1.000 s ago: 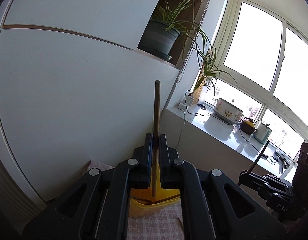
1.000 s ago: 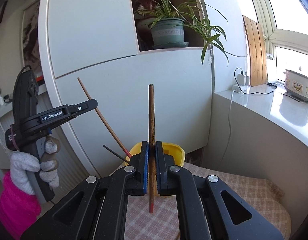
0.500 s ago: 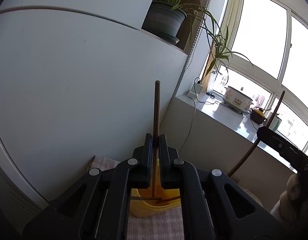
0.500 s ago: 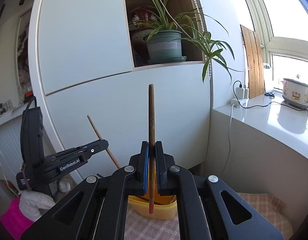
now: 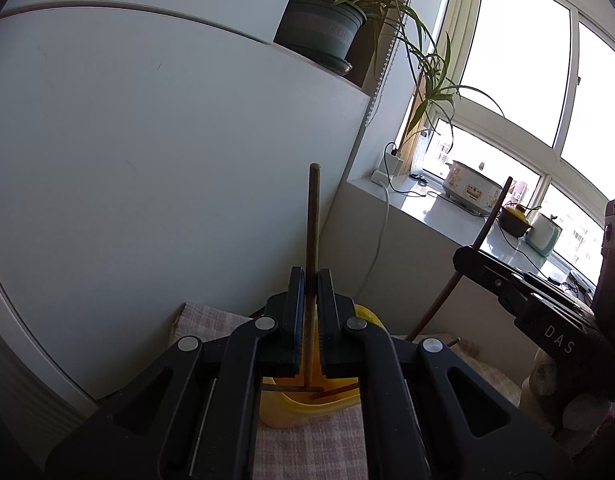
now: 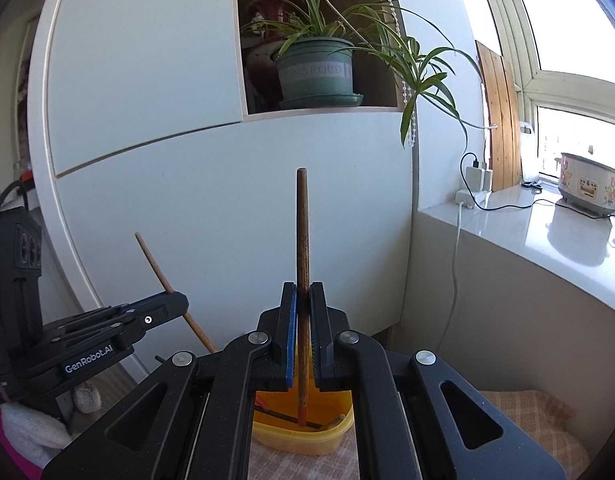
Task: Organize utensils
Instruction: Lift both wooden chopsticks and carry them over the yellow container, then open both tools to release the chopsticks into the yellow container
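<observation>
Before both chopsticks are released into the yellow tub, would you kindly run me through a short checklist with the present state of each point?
1. Left gripper shut on its brown wooden chopstick: ok.
2. Right gripper shut on the red-tipped wooden chopstick: ok.
3. Left chopstick's lower end over the yellow plastic tub: ok.
4. Red tip inside the tub's rim: ok, it hangs over the opening.
5. Room in the tub: ok, though other sticks already lie inside.
6. Tips touching the tub's bottom: cannot tell.
7. Tub sitting flat on the pink checked cloth: ok.
</observation>
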Demonstrator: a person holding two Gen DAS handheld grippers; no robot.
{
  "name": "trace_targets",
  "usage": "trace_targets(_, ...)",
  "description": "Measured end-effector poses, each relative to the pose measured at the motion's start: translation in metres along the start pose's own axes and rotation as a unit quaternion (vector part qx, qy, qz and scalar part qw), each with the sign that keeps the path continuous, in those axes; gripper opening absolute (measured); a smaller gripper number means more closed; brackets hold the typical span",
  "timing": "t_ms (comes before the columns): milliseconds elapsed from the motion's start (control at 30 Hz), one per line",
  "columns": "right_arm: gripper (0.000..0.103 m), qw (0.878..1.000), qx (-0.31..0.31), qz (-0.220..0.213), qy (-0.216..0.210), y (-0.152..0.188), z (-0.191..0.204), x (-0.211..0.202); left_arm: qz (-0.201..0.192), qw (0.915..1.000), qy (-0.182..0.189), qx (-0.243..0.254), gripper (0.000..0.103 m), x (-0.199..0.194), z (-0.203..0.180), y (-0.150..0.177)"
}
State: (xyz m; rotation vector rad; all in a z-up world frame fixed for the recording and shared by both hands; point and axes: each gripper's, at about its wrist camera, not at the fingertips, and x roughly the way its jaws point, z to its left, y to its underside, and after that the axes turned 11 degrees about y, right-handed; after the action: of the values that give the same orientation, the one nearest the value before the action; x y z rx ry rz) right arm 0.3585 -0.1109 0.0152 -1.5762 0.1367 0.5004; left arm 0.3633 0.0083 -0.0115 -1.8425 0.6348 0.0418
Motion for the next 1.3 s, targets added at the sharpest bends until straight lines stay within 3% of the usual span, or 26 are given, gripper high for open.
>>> trace_targets(567, 0.005, 0.999, -0.008, 0.049, -0.007, 0.02, -0.005, 0.005, 0.0, 0.9998, 0.003, 0.017, 0.004, -0.004, -0.017, 0.005)
trace_targets(633, 0.013, 0.999, -0.005, 0.046, -0.007, 0.019, -0.006, 0.002, -0.002, 0.9999, 0.001, 0.017, 0.014, -0.006, -0.018, 0.005)
trace_targets(700, 0.033, 0.999, 0.004, 0.04, -0.01, 0.018, -0.009, -0.003, -0.004, 0.9998, 0.0, 0.02, 0.019, -0.009, -0.02, 0.005)
trace_targets(967, 0.035, 1.0, 0.014, 0.022, -0.008, 0.017, -0.018, -0.024, -0.015, 0.9992, -0.004, 0.036, 0.019, -0.022, -0.031, 0.008)
trace_targets(1067, 0.048, 1.0, 0.02, 0.013, -0.008, 0.018, -0.023, -0.031, -0.021, 0.9988, -0.006, 0.044, 0.019, -0.031, -0.039, 0.011)
trace_targets(1200, 0.05, 1.0, 0.022, 0.005, -0.006, 0.02, -0.03, -0.042, -0.032, 0.9975, -0.01, 0.063, 0.019, -0.041, -0.052, 0.015)
trace_targets(1300, 0.061, 1.0, 0.026, -0.002, -0.003, 0.021, -0.037, -0.051, -0.039, 0.9964, -0.009, 0.076, 0.035, -0.048, -0.062, 0.019)
